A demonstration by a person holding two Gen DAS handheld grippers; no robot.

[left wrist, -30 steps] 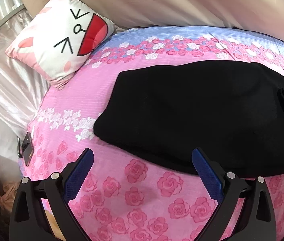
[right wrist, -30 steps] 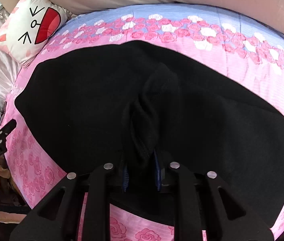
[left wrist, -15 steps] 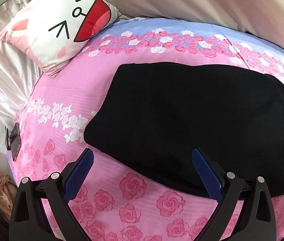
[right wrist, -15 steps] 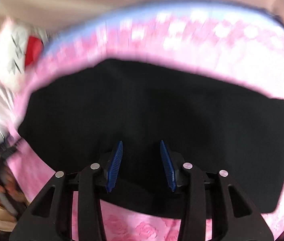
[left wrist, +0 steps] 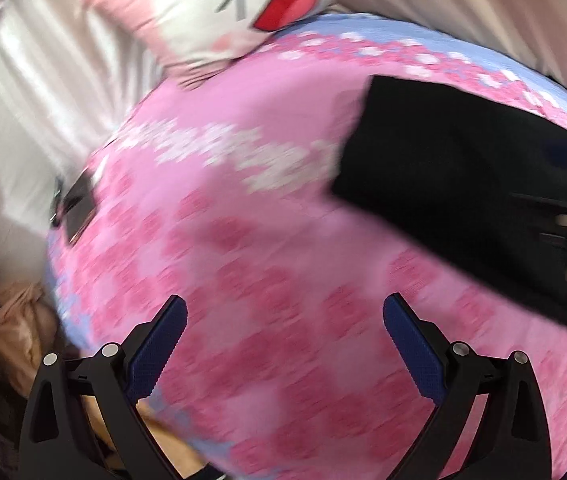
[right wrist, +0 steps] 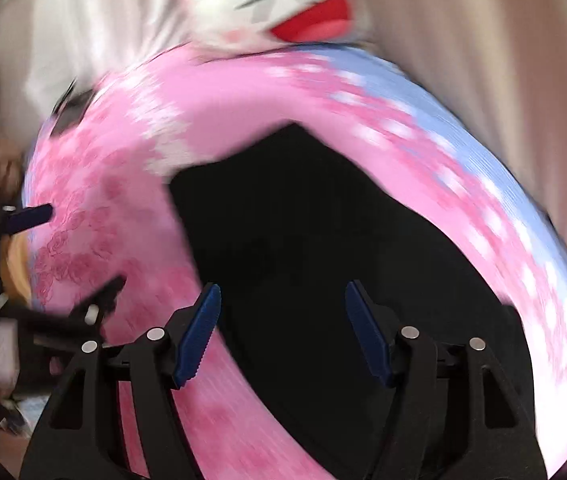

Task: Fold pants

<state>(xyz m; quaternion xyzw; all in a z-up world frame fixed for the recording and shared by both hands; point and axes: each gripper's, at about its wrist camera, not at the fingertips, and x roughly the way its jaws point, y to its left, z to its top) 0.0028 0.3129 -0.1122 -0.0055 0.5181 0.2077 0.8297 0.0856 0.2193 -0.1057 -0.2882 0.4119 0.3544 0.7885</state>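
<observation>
The black pants [right wrist: 323, 240] lie flat on the pink rose sheet [right wrist: 131, 200]. My right gripper [right wrist: 283, 296] hovers over their left part; its jaws are opening and nothing is between the blue pads. In the left wrist view the pants [left wrist: 463, 168] lie at the right. My left gripper [left wrist: 283, 312] stands open over bare sheet [left wrist: 243, 220], left of the pants and apart from them. One of its fingers [right wrist: 31, 216] shows at the left edge of the right wrist view. Both views are blurred by motion.
A white cartoon pillow [left wrist: 243, 12] with a red mouth lies at the head of the bed, also the pillow [right wrist: 283, 8] in the right view. A dark flat object [left wrist: 79, 204] sits at the sheet's left edge. Pale curtains hang behind; the bed edge drops off at the left.
The right gripper let go of the bunched fold of pants, opened, and swung left while rolling. The left gripper slid left off the pants onto bare sheet.
</observation>
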